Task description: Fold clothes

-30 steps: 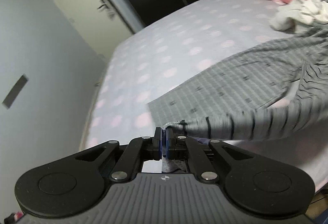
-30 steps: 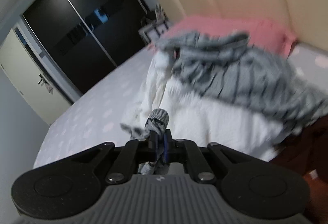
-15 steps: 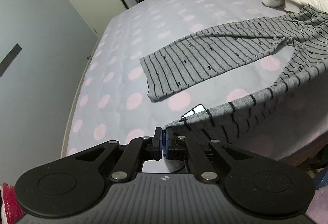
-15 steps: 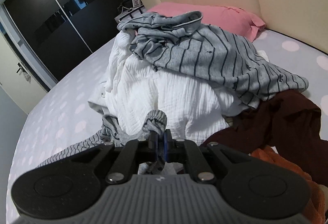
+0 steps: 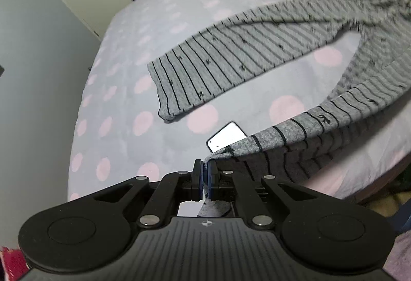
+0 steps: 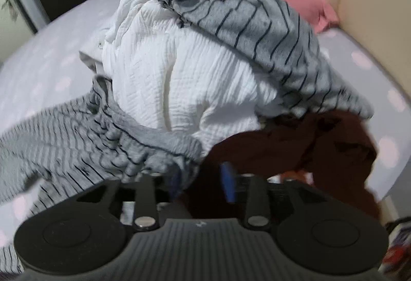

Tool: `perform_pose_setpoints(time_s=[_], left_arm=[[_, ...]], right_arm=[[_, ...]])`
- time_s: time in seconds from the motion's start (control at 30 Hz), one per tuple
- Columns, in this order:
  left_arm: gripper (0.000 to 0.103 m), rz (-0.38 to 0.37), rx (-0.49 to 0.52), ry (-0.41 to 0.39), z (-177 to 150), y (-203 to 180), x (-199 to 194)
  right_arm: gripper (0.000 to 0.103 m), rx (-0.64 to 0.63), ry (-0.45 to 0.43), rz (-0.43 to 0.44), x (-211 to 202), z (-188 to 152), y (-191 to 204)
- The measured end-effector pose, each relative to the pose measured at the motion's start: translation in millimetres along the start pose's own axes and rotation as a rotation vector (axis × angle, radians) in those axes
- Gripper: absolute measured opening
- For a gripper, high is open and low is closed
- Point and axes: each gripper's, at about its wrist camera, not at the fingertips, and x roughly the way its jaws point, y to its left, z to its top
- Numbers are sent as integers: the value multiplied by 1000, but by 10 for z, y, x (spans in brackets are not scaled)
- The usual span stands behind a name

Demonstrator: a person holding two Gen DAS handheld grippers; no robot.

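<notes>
Left tongs [image 5: 204, 173] clamped on striped trousers [image 5: 231, 60] hem — right tongs [image 6: 200, 180] opening, waistband [image 6: 154, 137] released; no legible writing.

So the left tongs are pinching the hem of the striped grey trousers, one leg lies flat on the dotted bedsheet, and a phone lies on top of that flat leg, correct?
Not quite. In the left wrist view the phone lies on the dotted bedsheet, apart from the flat leg and partly under the lifted one. The rest holds: the left tongs are shut on the striped grey trousers.
</notes>
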Motion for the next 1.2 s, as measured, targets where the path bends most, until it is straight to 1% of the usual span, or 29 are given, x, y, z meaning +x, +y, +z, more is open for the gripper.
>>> perform_pose_setpoints(time_s=[0.1,0.13,0.2,0.3,0.37,0.47,0.6,0.7,0.8,0.97,1.07,1.2], left_arm=[[1,18,11,18,14,-11,65],[1,25,10,14,31,-5,75],[2,39,11,6,70,7,94],[2,54,6,-4,213,34,174],[2,61,-21,-2,333,65,295],[2,74,-39,16,484,98,544],[2,76,-71,47,627,145,857],[2,82,-64,69,688,146,1042],[2,90,-35,83,736,118,1159],[2,94,-1,106,788,84,1301],[2,88,2,124,775,76,1350],[2,75,-17,145,742,93,1390]], right_arm=[[41,-83,-85,-34,-170,62,141],[41,-107,-126,-26,-205,98,219],[45,-156,-197,-3,-252,175,384],[47,-225,-233,68,-142,326,707],[47,-239,-236,90,26,418,901],[47,-253,-240,101,306,518,1142],[47,-286,-207,119,612,659,1363],[47,-306,-234,138,750,789,1451],[47,-318,-260,166,871,908,1491],[47,-348,-232,202,1122,1029,1590],[47,-389,-183,218,1301,1027,1676],[47,-451,-127,166,1540,978,1772]])
